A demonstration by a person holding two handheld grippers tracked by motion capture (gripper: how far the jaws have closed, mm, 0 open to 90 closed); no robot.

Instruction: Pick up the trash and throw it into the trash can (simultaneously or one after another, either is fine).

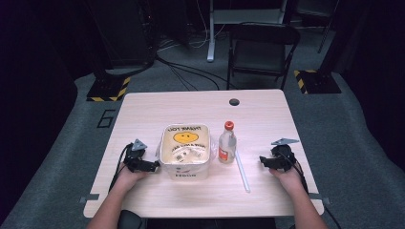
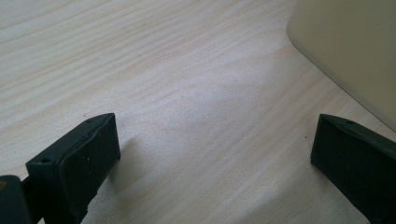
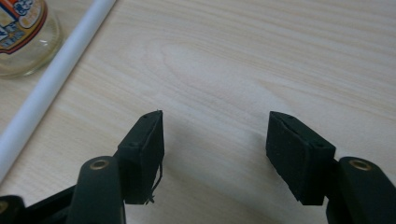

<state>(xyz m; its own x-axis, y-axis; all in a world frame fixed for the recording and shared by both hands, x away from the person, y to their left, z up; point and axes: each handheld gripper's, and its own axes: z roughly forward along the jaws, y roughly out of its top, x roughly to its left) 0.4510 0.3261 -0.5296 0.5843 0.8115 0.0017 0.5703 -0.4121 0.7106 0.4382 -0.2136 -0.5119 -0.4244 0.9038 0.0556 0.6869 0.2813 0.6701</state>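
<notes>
pale wood table (image 1: 267, 119), left gripper (image 2: 212, 156) jaws wide, empty, right gripper (image 3: 215, 140) likewise

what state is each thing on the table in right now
clear glass bottle with red cap: upright, capped
cream plastic bag with yellow smiley face: standing, mouth open
long white tube: lying flat
left gripper: open, holding nothing
right gripper: open, holding nothing

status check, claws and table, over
Left claw open beside tub. Right claw open, empty. Bottle upright, tube alongside. Nothing in the way.
</notes>
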